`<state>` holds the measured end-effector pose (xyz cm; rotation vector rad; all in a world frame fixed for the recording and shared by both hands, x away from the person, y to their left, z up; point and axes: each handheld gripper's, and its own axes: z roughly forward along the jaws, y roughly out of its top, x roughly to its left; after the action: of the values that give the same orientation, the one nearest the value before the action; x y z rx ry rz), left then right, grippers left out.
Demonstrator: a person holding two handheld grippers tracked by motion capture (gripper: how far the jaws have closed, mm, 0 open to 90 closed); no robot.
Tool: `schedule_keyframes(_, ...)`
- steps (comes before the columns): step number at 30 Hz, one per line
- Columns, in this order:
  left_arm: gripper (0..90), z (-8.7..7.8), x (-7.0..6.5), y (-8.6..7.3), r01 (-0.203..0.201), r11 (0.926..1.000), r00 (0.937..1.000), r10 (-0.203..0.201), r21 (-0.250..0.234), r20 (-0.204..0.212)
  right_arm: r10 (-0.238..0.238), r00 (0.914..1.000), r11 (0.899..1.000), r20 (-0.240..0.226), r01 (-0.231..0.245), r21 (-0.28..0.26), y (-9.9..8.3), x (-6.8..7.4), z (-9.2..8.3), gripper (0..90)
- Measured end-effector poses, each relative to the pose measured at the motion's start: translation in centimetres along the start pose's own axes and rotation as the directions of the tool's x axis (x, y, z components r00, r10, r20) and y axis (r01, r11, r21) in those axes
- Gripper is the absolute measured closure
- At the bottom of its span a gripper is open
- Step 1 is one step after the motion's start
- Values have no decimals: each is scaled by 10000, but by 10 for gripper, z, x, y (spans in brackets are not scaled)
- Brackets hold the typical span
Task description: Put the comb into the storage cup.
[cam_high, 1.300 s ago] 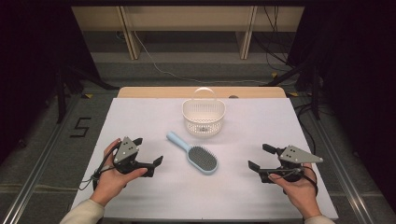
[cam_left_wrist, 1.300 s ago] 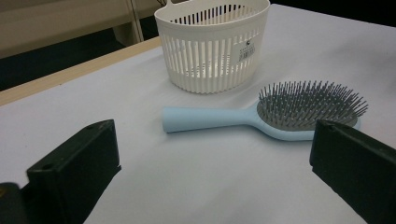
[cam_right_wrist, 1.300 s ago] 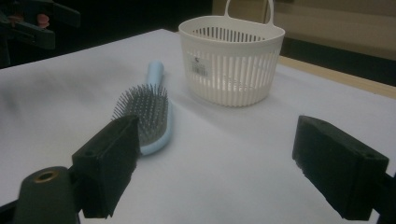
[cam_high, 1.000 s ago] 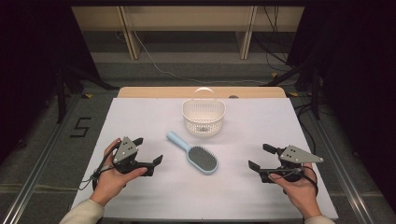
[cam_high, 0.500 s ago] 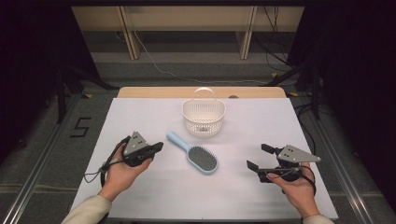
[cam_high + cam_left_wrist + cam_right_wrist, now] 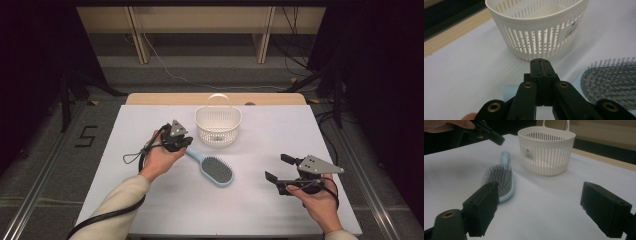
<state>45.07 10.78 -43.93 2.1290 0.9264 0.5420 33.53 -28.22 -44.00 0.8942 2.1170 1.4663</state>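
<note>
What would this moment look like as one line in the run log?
left claw: shut, empty, above hairbrush handle | right claw: open, empty | basket: upright behind hairbrush

white-covered table [image 6: 150, 210] on grey floor [image 6: 45, 165], dark surroundings, cables behind.

Light-blue hairbrush [image 6: 216, 169] with grey bristles – white slotted basket [image 6: 218, 126] – white table cover [image 6: 165, 205], black gripper jaws.
</note>
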Motion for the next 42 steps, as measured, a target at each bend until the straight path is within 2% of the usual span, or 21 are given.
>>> schedule_keyframes(1,897,5,1,2,-114,9997,9999,116,203,-107,12,10000,10000,-1,-12,10,0,0,0,160)
schedule_keyframes(2,897,5,1,2,-114,9997,9999,116,203,-107,12,10000,10000,-1,-12,10,0,0,0,160)
schedule_keyframes(3,897,15,3,4,-80,9986,9999,87,531,-123,-10,10000,10000,-15,10,-7,0,0,0,160)
schedule_keyframes(7,897,26,4,5,72,9958,10000,-71,910,-18,2,10000,10000,-24,-2,-2,0,0,0,160)
schedule_keyframes(8,897,33,4,5,95,9936,9999,-89,1126,-57,-14,10000,10000,-25,14,-8,0,0,0,160)
schedule_keyframes(11,897,41,2,4,166,9908,9999,-160,1342,-56,8,10000,10000,-22,-8,-19,0,0,0,160)
schedule_keyframes(14,897,46,0,4,8,9876,10000,4,1570,-71,6,10000,10000,-38,-6,-21,0,0,0,160)
schedule_keyframes(18,898,50,-2,3,19,9842,10000,-16,1771,-22,1,10000,10000,-28,-2,-30,0,0,0,160)
schedule_keyframes(29,898,50,1,-2,114,9775,9998,-143,2108,122,1,10000,10000,-22,-1,-25,0,-1,0,160)
schedule_keyframes(35,898,43,1,-6,80,9689,9997,-139,2473,222,2,10000,10000,-45,-2,-20,0,-1,0,160)
schedule_keyframes(36,897,41,1,-8,78,9655,9995,-158,2601,288,-8,10000,10000,-43,8,-19,0,0,0,160)
schedule_keyframes(37,898,41,1,-8,78,9655,9995,-158,2601,288,3,10000,10000,-36,-2,16,0,0,0,160)
schedule_keyframes(38,898,38,0,-10,21,9615,9993,-121,2749,346,-15,10000,10000,-26,15,-2,0,0,0,160)
schedule_keyframes(40,898,35,-1,-13,23,9569,9989,-155,2904,432,-1,10000,10000,-19,1,-9,0,0,0,160)
schedule_keyframes(41,898,35,-1,-13,23,9569,9989,-155,2904,432,-10,10000,10000,-30,10,-5,0,-1,0,160)
schedule_keyframes(42,897,31,-2,-16,-13,9532,9985,-153,3022,528,5,10000,10000,-28,-5,-2,0,-1,0,160)
